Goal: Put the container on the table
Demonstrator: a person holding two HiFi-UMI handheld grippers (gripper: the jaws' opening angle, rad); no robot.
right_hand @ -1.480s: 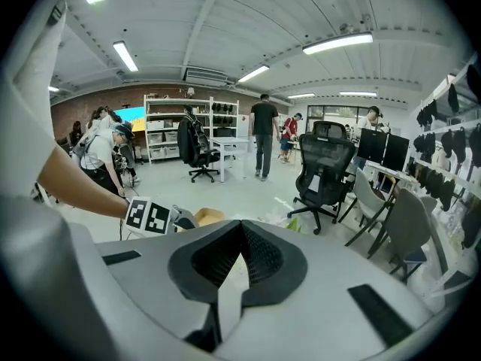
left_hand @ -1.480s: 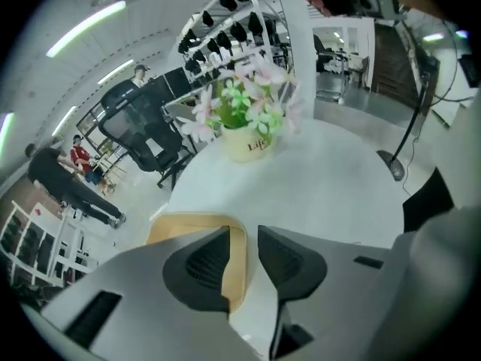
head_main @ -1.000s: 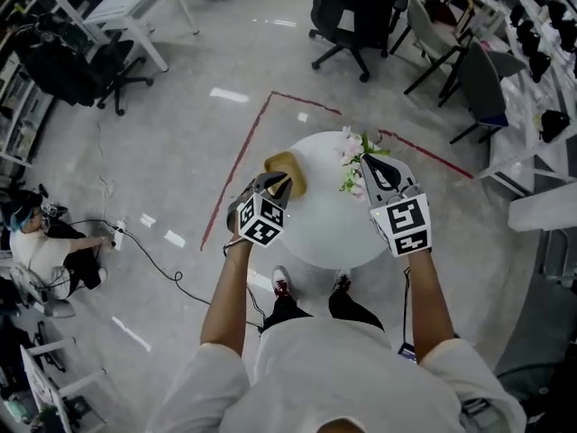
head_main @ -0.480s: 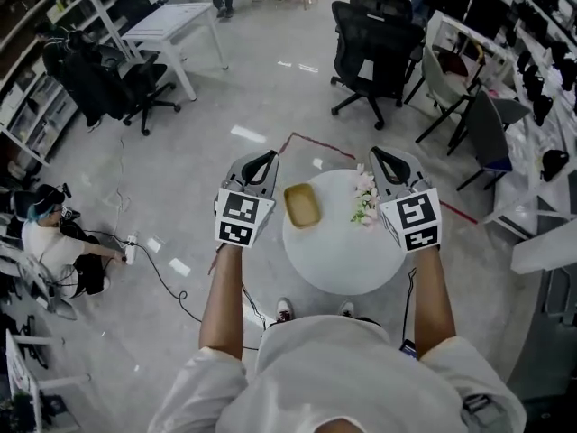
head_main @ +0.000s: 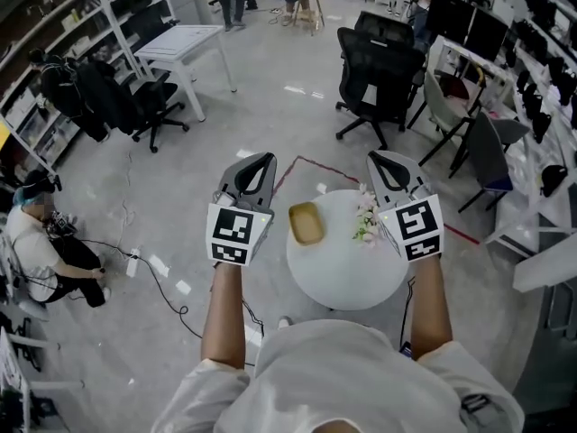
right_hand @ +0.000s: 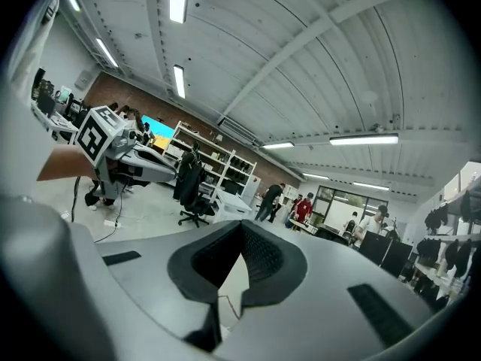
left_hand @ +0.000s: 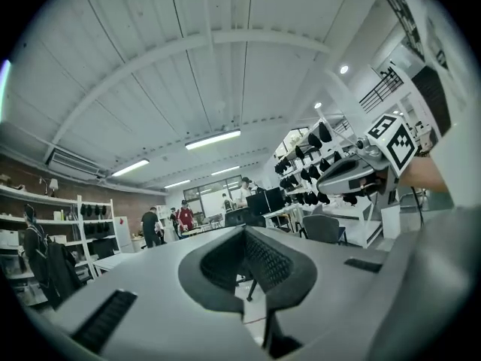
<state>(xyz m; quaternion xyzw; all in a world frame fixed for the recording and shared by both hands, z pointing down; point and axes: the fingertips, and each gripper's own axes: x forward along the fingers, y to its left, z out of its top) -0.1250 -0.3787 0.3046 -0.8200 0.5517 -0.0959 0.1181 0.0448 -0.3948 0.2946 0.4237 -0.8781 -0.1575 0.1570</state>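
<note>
The container (head_main: 306, 223), a shallow yellow tray, lies by itself on the left part of the round white table (head_main: 352, 278). Both grippers are held high above it and point level, away from me. My left gripper (head_main: 260, 162) hovers left of the table, jaws shut and empty. My right gripper (head_main: 382, 162) hovers over the table's far right, also shut and empty. In the left gripper view the left gripper (left_hand: 245, 233) shows pads meeting, with the right gripper (left_hand: 361, 170) beside it. The right gripper view shows the right gripper (right_hand: 240, 229) the same way.
A bunch of pale flowers (head_main: 365, 215) lies on the table beside the container. A red tape line (head_main: 302, 162) marks the floor. Black office chairs (head_main: 379, 57) stand beyond, a white desk (head_main: 185, 39) at far left, and a person sits on the floor (head_main: 41, 242).
Both grippers have risen well clear of the table and levelled out. The left gripper has drawn away from the container, which stays on the table.
</note>
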